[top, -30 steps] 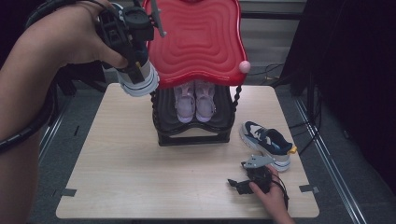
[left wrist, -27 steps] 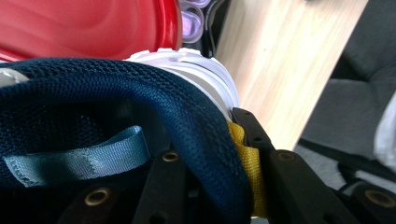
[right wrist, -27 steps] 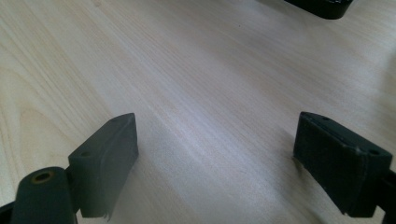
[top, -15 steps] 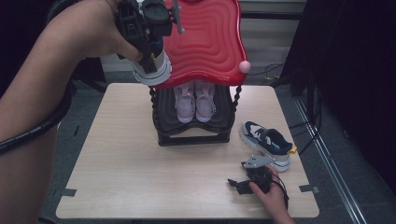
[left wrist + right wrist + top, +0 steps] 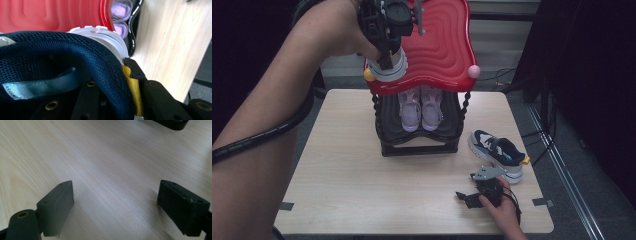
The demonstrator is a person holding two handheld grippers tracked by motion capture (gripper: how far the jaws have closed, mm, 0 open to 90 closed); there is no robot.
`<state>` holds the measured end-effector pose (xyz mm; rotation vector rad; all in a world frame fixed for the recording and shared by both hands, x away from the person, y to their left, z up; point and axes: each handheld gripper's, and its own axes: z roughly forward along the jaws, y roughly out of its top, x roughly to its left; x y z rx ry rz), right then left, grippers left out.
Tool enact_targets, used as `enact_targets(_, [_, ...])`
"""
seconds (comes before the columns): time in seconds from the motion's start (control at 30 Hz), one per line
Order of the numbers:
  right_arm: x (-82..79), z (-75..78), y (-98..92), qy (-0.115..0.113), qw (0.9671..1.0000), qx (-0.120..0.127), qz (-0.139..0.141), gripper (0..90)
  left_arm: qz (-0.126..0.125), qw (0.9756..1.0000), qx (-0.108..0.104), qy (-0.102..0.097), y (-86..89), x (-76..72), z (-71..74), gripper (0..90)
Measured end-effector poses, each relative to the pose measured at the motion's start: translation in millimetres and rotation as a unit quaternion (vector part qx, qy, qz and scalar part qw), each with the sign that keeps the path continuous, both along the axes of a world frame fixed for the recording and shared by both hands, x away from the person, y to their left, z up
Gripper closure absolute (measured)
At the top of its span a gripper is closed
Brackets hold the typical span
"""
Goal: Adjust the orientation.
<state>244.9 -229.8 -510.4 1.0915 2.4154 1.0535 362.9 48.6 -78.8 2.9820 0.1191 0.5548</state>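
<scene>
Left tongs [image 5: 384,52] clamp navy shoe [image 5: 387,67] over red shelf [image 5: 437,50]; right tongs [image 5: 115,205] wide open, empty, on table [image 5: 342,165].

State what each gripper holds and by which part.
Left gripper clamps the navy sneaker by its heel collar. Right gripper is open, holding nothing.

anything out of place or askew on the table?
One navy sneaker lies alone on the table, angled beside the shoe rack, apart from its mate, which the left gripper holds above the red top shelf. Nothing looks spilled or damaged.
</scene>
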Motion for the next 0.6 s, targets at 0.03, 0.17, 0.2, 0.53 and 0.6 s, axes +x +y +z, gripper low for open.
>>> enact_targets(0.03, [0.0,0.0,0.0,0.0,1.0,0.0,0.0,13.2,-0.001,1.0,-0.001,-0.002,-1.7,1.3,-1.1,75.5])
enact_targets(0.17, [0.0,0.0,0.0,0.0,1.0,0.0,0.0,13.2,-0.009,1.0,0.003,-0.002,-9.2,9.4,-7.0,75.4])
enact_targets(0.2, [0.0,0.0,0.0,0.0,1.0,0.0,0.0,13.2,-0.01,0.9999,0.005,-0.003,-11.1,11.5,-8.5,75.4])
enact_targets(0.53, [0.0,0.0,0.0,0.0,1.0,0.0,0.0,13.2,-0.024,0.9994,0.019,-0.018,-29.0,30.5,-21.6,74.8])
enact_targets(0.6, [0.0,0.2,-0.2,0.001,1.0,0.0,0.001,13.2,-0.023,0.9993,0.023,-0.019,-31.8,34.4,-24.0,74.7])
